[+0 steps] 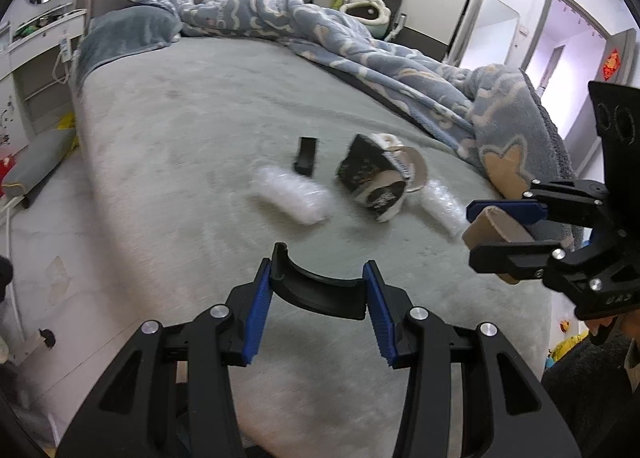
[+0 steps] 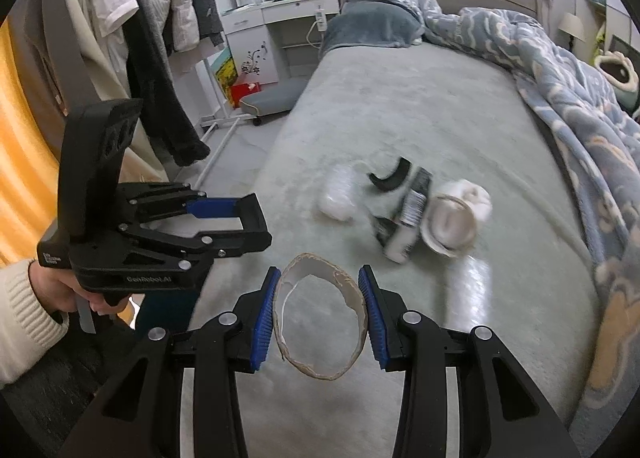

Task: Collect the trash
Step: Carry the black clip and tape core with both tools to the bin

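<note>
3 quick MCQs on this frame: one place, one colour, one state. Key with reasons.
1. Where is the brown cardboard tube? A) on the pillow B) between the jaws of the right gripper C) on the floor
2. Colour of the jaw pads? A) red B) blue C) green
3. State of the left gripper? A) open, empty B) shut on a bottle C) shut on a black curved plastic piece
Key: B, its pads squeeze the tube oval; B, ribbed blue on both grippers; C, the piece spans its pads.
</note>
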